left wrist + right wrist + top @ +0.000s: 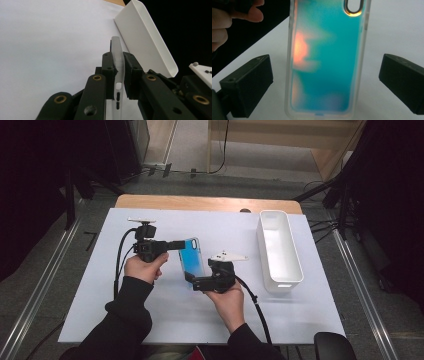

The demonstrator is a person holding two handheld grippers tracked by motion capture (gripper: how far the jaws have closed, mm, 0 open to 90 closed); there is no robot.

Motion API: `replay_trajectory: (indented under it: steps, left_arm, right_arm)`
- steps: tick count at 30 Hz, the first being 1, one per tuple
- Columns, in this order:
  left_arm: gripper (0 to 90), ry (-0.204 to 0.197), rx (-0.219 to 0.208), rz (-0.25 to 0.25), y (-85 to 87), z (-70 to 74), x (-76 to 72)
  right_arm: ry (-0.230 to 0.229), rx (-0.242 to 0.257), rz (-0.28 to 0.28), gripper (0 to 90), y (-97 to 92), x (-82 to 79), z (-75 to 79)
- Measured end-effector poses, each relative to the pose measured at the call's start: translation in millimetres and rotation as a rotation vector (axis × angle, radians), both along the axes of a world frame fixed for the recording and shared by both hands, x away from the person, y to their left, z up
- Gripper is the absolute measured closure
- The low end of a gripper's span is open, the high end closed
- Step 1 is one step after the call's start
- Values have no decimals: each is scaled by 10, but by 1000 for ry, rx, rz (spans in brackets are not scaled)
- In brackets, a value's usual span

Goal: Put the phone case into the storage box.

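A phone case (194, 260) with a clear rim and an iridescent blue back is held up above the white table sheet (150, 315). My left gripper (182, 245) comes in from the left and is shut on the case's upper end. In the left gripper view its jaws (119, 72) pinch the thin edge of the case (117, 47). My right gripper (192, 280) points at the lower end of the case. In the right gripper view the case (324, 50) stands between the wide-open jaws (324, 85), and neither pad touches it.
An empty white oblong bin (277, 245) stands at the right of the sheet, also seen in the left gripper view (145, 37). The wooden table edge (200, 202) runs along the back. The person's left hand (227, 17) shows at upper left in the right gripper view.
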State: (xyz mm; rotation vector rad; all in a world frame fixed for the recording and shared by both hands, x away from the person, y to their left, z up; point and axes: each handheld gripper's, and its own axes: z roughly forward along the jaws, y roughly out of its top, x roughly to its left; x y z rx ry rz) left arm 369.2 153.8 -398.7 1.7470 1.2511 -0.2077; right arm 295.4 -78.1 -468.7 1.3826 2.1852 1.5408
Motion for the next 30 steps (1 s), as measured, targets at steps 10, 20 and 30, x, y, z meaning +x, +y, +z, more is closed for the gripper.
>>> replay_trajectory:
  steps: [10,20,30]
  left_arm:
    - [801,-58,36,1,55,77,5]
    - [801,-122,62,-17,78,126,-13]
    - [800,-205,94,-84,7,142,-56]
  right_arm:
    - [53,-57,96,0,-68,15,5]
    - [82,-14,200,0,-129,58,24]
    - [78,-64,274,0,-223,77,53]
